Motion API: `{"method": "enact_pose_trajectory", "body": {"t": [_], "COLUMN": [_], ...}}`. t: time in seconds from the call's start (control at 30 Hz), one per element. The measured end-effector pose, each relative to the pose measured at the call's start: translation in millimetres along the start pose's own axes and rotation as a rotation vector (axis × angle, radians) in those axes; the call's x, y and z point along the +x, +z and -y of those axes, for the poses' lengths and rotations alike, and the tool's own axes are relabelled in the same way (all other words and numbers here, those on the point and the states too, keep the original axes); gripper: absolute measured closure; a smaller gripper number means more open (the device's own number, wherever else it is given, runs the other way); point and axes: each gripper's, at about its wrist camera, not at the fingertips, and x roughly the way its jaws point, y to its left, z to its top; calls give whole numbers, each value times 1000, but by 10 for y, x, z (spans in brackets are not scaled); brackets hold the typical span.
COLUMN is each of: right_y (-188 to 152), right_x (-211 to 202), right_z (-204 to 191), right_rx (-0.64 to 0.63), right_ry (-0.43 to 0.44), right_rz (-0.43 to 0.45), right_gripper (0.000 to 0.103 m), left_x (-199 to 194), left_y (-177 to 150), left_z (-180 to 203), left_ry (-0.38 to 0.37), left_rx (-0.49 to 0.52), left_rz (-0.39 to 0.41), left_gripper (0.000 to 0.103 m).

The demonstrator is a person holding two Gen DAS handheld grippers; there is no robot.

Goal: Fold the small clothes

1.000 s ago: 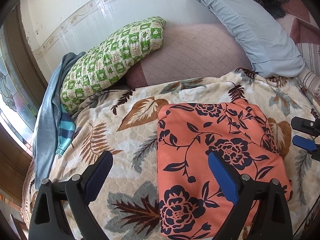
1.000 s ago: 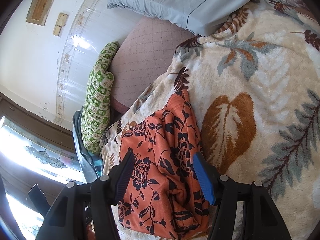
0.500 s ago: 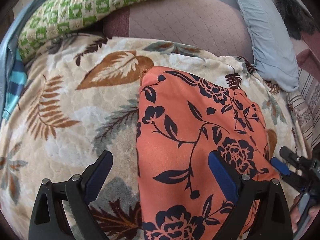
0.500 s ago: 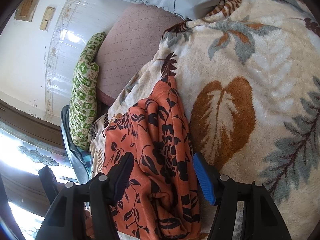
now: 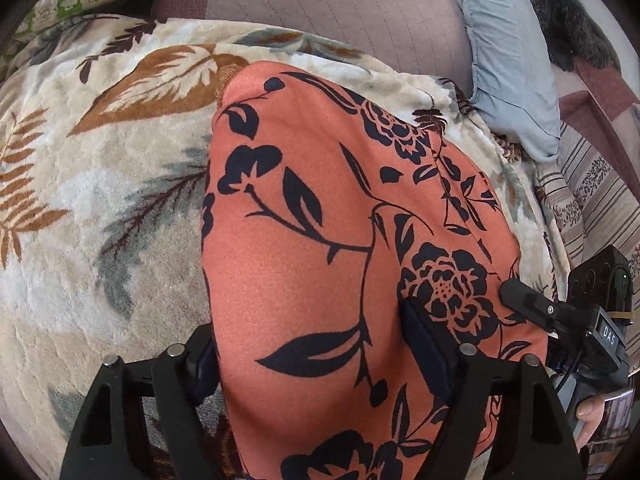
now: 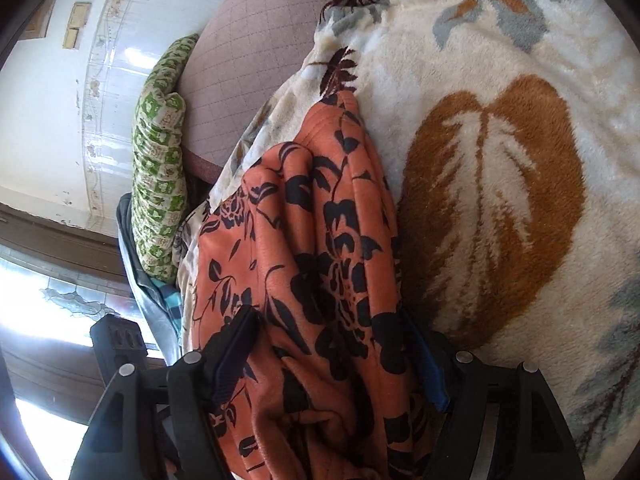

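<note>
A folded orange garment with dark floral print (image 5: 320,240) lies on the leaf-patterned blanket (image 5: 100,220). My left gripper (image 5: 312,352) is open and low over the garment's near edge, its fingers straddling the cloth. My right gripper (image 6: 332,352) is open too, with the garment's bunched side (image 6: 320,260) between its fingers. The right gripper also shows in the left wrist view (image 5: 560,320), at the garment's right edge.
A green-and-white pillow (image 6: 160,184) and a mauve quilted cushion (image 5: 340,12) lie at the bed's head. A grey-blue pillow (image 5: 508,60) lies far right. A blue garment (image 6: 160,300) hangs by the window.
Both grippers have moved forward and down onto the orange garment; it now fills the space between each pair of fingers. The garment itself has not shifted.
</note>
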Motion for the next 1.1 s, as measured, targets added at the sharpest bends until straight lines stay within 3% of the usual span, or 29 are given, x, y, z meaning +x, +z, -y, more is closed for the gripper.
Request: {"method": "enact_pose_trajectory", "body": {"t": [0.07, 0.1, 0.17, 0.27, 0.4, 0.67, 0.77, 0.83, 0.9, 0.93, 0.97, 1.0, 1.03, 1.1], "right_y": [-55, -82, -123, -149, -224, -486, -677, -806, -894, -918, -935, -959, -976, -961], "right_x": [22, 34, 31, -24, -123, -291, -247, -195, -73, 31, 166, 302, 390, 313], "right_z": [-122, -186, -280, -389, -647, -1096, -1179, -1176, -1121, -1032, -902, -751, -603, -482], "right_rx": [-60, -92, -137, -171, -250, -304, -300, -289, -268, -230, -179, -130, -86, -38], "right_ry": [-31, -59, -103, -122, -143, -20, 10, -2, -34, -51, -79, -131, -143, -54], "right_rz": [4, 5, 14, 33, 64, 69, 51, 35, -6, -41, -92, -143, -170, -147], "right_gripper": [31, 37, 49, 58, 61, 62, 62, 62, 61, 54, 52, 43, 34, 34], "left_x": [-45, -64, -96, -168, -415, -1259, -1380, -1333, -1137, -994, -821, -694, -712, -834], "left_y": [-11, -9, -10, -10, -38, -269, -425, -553, -674, -730, -791, -857, -912, -945], "left_z": [41, 53, 97, 194, 269, 130, 30, -104, -226, -305, -400, -498, -566, -614], "left_ry": [14, 20, 33, 57, 105, 164, 198, 203, 248, 284, 331, 364, 364, 328], "left_rx": [18, 28, 48, 75, 106, 114, 109, 78, 56, 53, 56, 51, 30, -17], "left_rz": [24, 32, 38, 48, 74, 149, 148, 124, 78, 50, 20, 16, 74, 90], "left_gripper": [41, 47, 54, 64, 67, 67, 66, 64, 53, 48, 38, 18, 13, 10]}}
